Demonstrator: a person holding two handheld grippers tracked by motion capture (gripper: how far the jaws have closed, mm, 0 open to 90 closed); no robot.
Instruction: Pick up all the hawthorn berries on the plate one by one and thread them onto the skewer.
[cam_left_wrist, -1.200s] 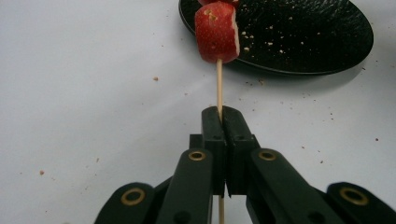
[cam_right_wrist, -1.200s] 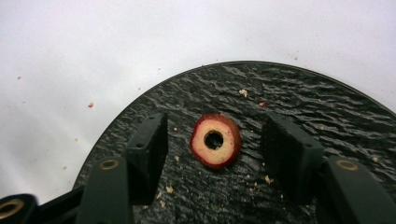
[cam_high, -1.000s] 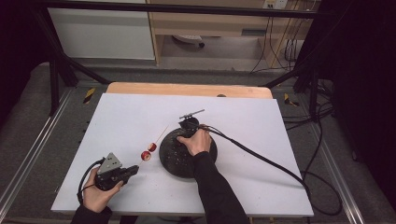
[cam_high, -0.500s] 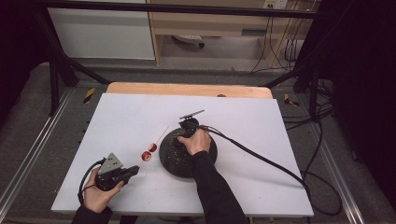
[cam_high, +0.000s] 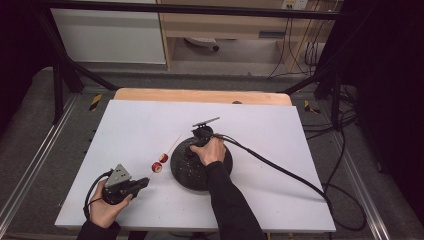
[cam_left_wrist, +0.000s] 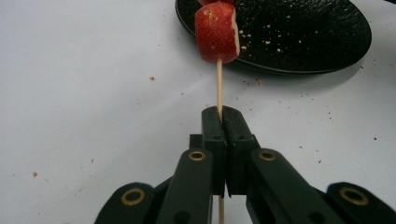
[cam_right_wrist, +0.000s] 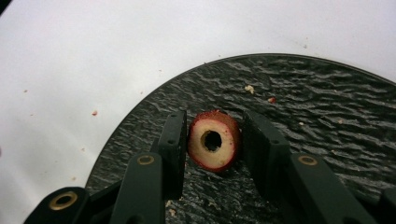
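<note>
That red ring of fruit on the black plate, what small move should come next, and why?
Probably lift it off the plate. The right gripper has just been closing, its jaws now on either side of the fruit ring. The left gripper holds a skewer ready beside the plate.

White table top (cam_high: 280, 150), wooden edge (cam_high: 200, 95), pale cabinet (cam_high: 107, 37), floor cables (cam_high: 345, 150)

high view sits above the person's edge of the surface (cam_high: 280, 150), looking forward and down, fairly far from the black plate (cam_high: 187, 175). left gripper view is low, close, facing the plate's (cam_left_wrist: 303, 42) rim. right gripper view hovers right over the same plate (cam_right_wrist: 327, 107). All three share that plate
</note>
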